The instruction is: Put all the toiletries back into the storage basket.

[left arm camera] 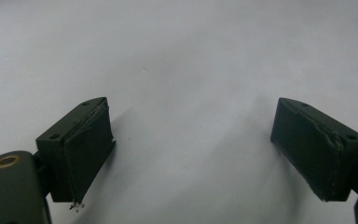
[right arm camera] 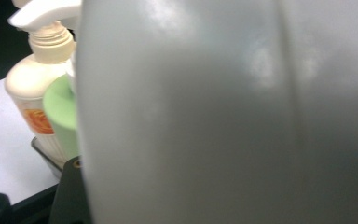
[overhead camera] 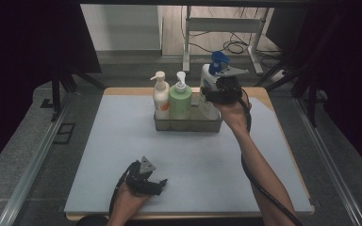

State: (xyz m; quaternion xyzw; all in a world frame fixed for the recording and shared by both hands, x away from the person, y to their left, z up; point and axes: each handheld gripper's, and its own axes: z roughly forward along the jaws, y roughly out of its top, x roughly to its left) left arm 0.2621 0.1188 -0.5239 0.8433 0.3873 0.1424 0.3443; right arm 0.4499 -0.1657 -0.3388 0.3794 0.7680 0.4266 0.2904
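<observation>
1. Where the high view looks down on the pale blue-grey desk (overhead camera: 122,155), the right hand-held gripper (overhead camera: 215,94) clasps a white spray bottle with a blue trigger head (overhead camera: 215,70) above the right end of a clear rectangular plastic tray (overhead camera: 188,125). A cream pump bottle (overhead camera: 160,96) and a green pump bottle (overhead camera: 180,99) already stand in the tray's left part. The left hand-held gripper (overhead camera: 158,184) rests idle near the desk's front edge, well apart from the tray.
2. Along the left gripper view, the left hand-held gripper's (left arm camera: 191,144) jaws stand wide apart with nothing but bare desk between them.
3. Close up in the right gripper view, the spray bottle's (right arm camera: 223,116) white body sits pressed between the jaws, with the green bottle (right arm camera: 60,116) and cream bottle (right arm camera: 28,88) just beside it. To seat it well, I would keep it upright, line it over the free space right of the green bottle, lower it straight, and let go only once its base rests on the tray floor.
</observation>
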